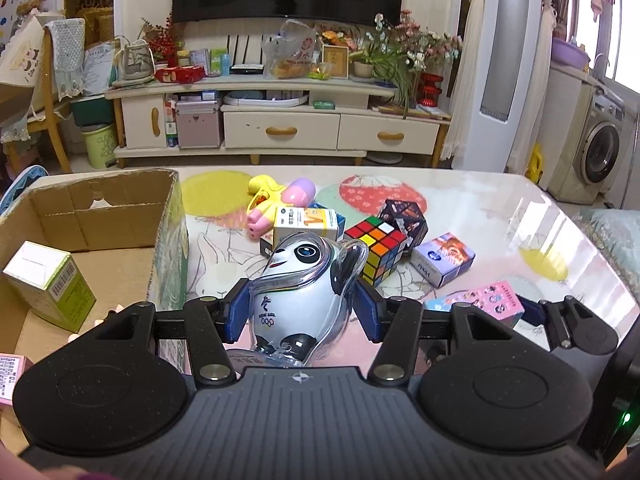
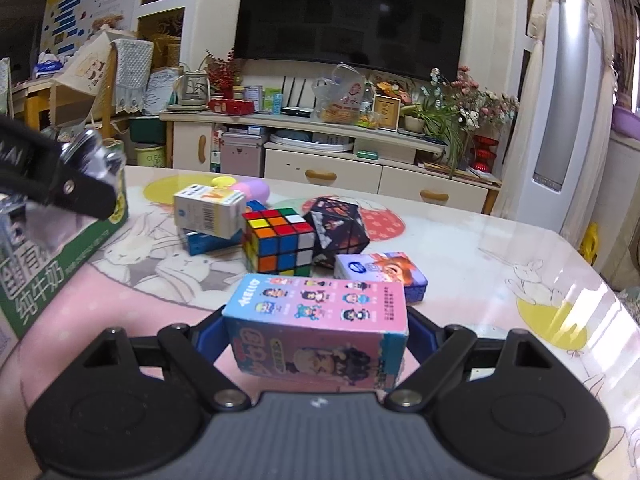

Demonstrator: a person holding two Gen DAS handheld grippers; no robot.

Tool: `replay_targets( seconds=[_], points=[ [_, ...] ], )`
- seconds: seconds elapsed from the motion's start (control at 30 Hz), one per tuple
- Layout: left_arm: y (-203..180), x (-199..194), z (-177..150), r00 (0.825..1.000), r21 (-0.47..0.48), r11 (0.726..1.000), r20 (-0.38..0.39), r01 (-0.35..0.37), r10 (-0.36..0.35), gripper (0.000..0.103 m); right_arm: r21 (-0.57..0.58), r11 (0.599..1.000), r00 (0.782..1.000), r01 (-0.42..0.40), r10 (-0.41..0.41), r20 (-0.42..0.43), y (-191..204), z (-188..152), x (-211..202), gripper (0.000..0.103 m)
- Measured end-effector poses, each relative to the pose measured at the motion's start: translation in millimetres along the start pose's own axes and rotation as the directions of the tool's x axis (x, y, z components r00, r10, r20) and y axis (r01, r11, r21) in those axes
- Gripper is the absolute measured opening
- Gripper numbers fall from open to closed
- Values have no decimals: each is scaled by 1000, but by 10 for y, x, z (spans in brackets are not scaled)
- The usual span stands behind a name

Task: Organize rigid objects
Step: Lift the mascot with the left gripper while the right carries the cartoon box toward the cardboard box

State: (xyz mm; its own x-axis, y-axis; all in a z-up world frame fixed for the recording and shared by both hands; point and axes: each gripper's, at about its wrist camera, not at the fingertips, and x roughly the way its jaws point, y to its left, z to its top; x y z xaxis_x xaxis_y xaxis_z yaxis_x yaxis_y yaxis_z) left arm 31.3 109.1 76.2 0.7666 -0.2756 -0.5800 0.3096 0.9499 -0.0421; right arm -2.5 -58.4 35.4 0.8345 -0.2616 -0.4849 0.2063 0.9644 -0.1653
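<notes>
My left gripper (image 1: pixel 302 302) is shut on a white panda figure (image 1: pixel 304 280) in a clear shell, its blue pads pressing on both sides. The figure sits just right of an open cardboard box (image 1: pixel 100 184), which holds a white and green carton (image 1: pixel 48 280). My right gripper (image 2: pixel 316 322) is shut on a pink and blue picture box (image 2: pixel 320 320), which also shows at the right of the left wrist view (image 1: pixel 476 300). Behind it lie a Rubik's cube (image 2: pixel 280 240), a dark patterned cube (image 2: pixel 338 228) and a small purple box (image 2: pixel 380 276).
A white and orange carton (image 2: pixel 208 208) leans on a blue box (image 2: pixel 208 242). A yellow and pink toy (image 1: pixel 272 200) lies further back. The cardboard box's green printed side (image 2: pixel 52 280) stands at the left. The table's far edge (image 1: pixel 360 168) faces a TV cabinet.
</notes>
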Motion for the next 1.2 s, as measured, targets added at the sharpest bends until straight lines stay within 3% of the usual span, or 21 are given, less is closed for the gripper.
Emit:
replay_targets(
  seconds=[0.6, 0.97, 1.2],
  points=[
    [375, -410, 199, 992, -113, 993, 129, 17, -2, 67, -60, 997, 991, -57, 64, 115, 438, 383, -451, 87],
    [970, -515, 281, 982, -254, 964, 149, -75, 115, 67, -138, 974, 960, -179, 204, 193, 943, 748, -586, 87],
    [1230, -423, 312, 974, -334, 930, 104, -155, 200, 67, -185, 949, 936, -257, 292, 197, 1249, 925, -469, 87]
  ],
)
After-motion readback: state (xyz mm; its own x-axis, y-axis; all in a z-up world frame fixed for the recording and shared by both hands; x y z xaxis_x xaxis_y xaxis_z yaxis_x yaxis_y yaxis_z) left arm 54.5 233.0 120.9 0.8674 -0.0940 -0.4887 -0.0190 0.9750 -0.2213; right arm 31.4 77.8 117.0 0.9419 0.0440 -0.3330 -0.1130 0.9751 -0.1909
